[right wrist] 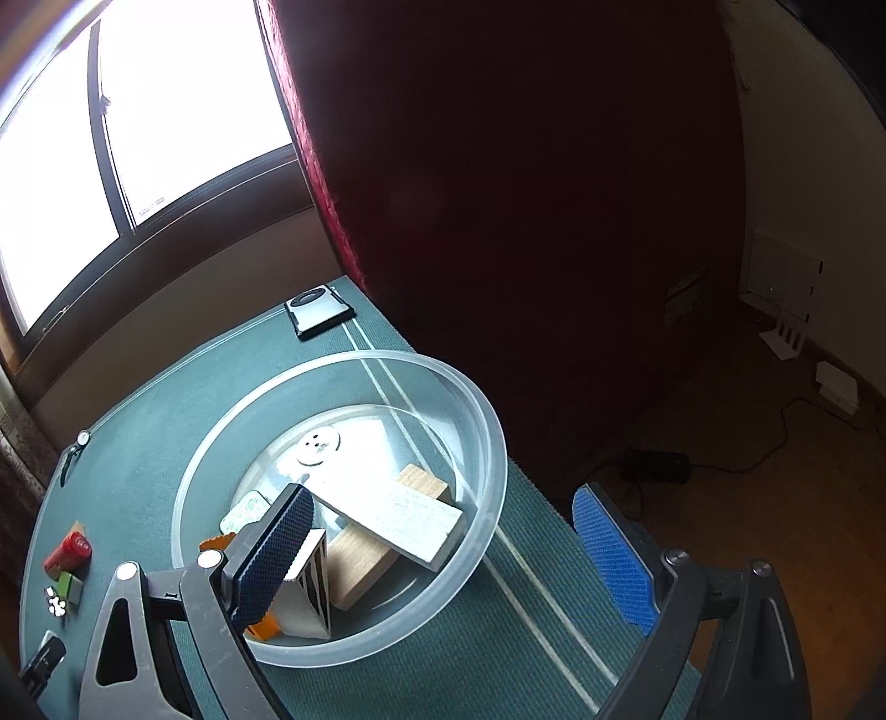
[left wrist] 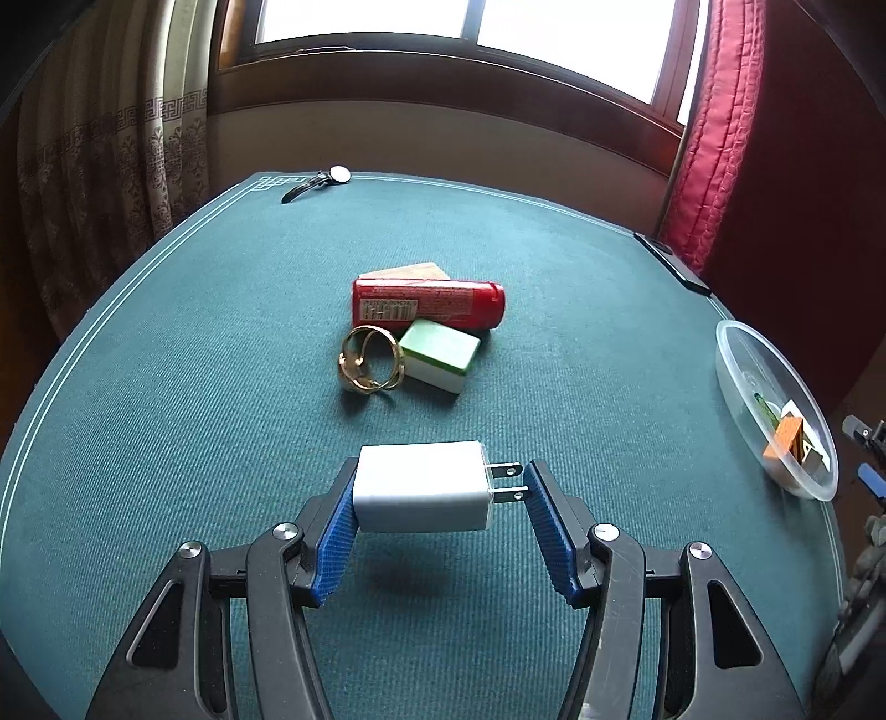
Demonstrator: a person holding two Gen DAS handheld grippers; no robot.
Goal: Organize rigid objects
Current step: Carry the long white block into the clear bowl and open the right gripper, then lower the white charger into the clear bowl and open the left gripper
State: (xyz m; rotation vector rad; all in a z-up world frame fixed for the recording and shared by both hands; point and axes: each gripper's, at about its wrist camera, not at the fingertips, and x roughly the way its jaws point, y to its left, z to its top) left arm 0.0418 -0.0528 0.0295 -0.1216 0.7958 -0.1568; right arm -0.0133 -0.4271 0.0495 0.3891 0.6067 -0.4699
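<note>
The left gripper [left wrist: 440, 487] has its jaws clamped on a white charger [left wrist: 423, 487], lifted above the green worktop [left wrist: 166, 415]. The red tube [left wrist: 429, 303] bears a barcode label with unreadable print. The right gripper [right wrist: 454, 554] has its jaws apart over the clear bowl [right wrist: 487, 432].

Daylight from the blown-out window [left wrist: 470, 22] lights both sharp views; the table [left wrist: 166, 387] shows soft shadows, while fisheye bending and dark corners frame the window.

Bright daylight through a dark-framed window [left wrist: 454, 33], patterned beige curtain [left wrist: 105, 166] at left, red quilted drape [left wrist: 714, 144] at right, green cloth-covered table [left wrist: 221, 343], brown floor [right wrist: 764, 487] with a black cable, cream wall.
</note>
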